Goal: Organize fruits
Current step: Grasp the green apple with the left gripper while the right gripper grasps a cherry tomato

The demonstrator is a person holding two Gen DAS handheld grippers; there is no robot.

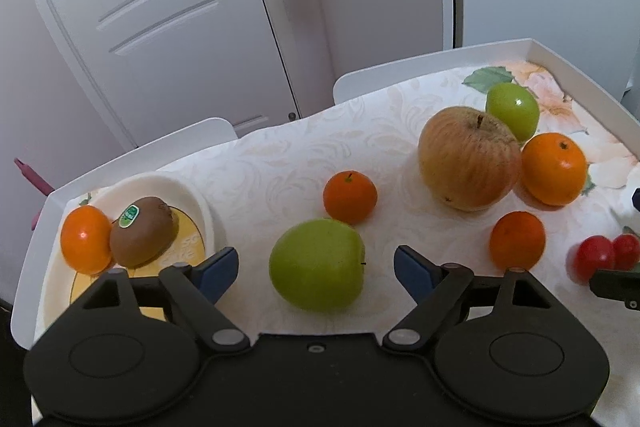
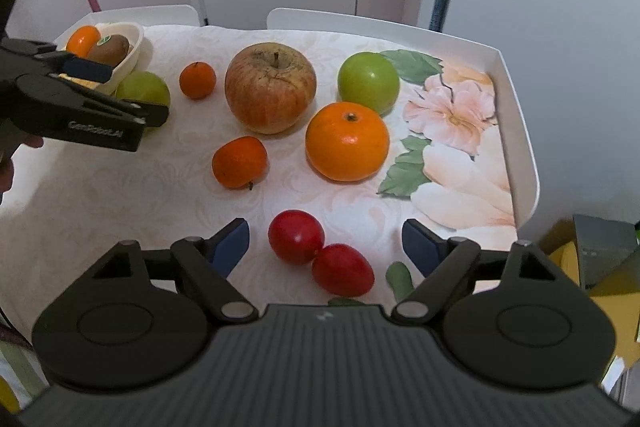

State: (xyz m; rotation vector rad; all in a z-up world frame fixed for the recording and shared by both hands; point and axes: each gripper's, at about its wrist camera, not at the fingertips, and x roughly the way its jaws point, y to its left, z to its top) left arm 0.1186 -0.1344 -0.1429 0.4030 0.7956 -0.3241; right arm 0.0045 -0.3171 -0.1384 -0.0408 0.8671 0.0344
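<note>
Hovering over the surface (image 1: 280, 155), the left gripper (image 1: 316, 269) has its fingers spread wide on either side of a green apple (image 1: 316, 263), without touching it. The right gripper (image 2: 326, 247) is spread just as wide around two red plums (image 2: 320, 255) lying against each other, holding nothing. An orange (image 1: 85, 239) and a kiwi (image 1: 143, 231) sit in the white bowl (image 1: 200, 207) at the left edge.

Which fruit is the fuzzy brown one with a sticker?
Look at the white oval bowl on the tray's far left corner. Two fruits sit inside, touching: a smooth orange one and the fuzzy brown kiwi. Only the kiwi wears a green sticker.
</note>
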